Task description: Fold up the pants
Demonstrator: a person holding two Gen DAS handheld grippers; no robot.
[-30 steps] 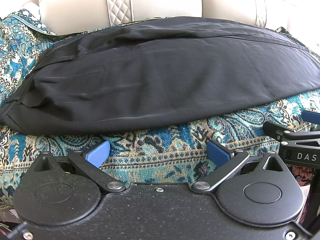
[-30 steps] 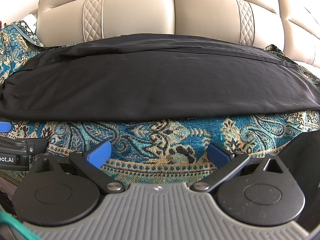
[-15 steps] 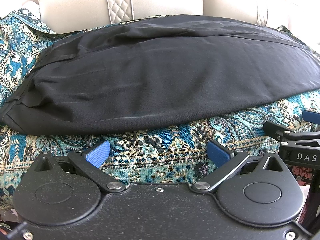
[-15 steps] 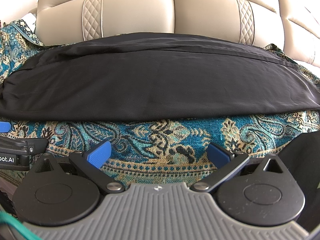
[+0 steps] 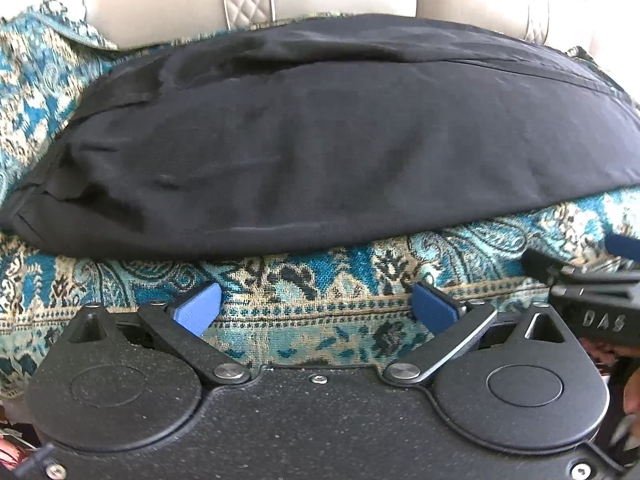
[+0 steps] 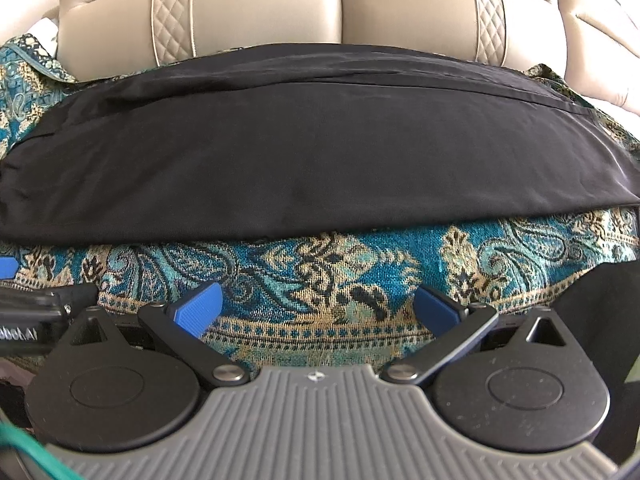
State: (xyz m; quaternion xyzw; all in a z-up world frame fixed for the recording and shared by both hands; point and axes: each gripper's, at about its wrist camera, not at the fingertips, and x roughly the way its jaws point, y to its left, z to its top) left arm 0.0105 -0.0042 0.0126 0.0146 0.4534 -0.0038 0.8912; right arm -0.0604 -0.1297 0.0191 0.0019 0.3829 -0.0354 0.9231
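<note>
Counted: one pair of black pants (image 5: 320, 140), lying flat. One blue patterned cloth (image 6: 328, 268) under it. One tan sofa (image 6: 260, 8) behind. Two tools: the left tool (image 5: 316, 308) and the right tool (image 6: 318, 308). Two blue pads (image 6: 198, 308) on each tool, four in all.

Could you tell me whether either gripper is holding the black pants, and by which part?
Nothing is held: the left gripper and right gripper are open, short of the pants.

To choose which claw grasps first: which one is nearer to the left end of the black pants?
Left. The left claw sits nearer that end of the black pants; the right claw faces their middle.
</note>
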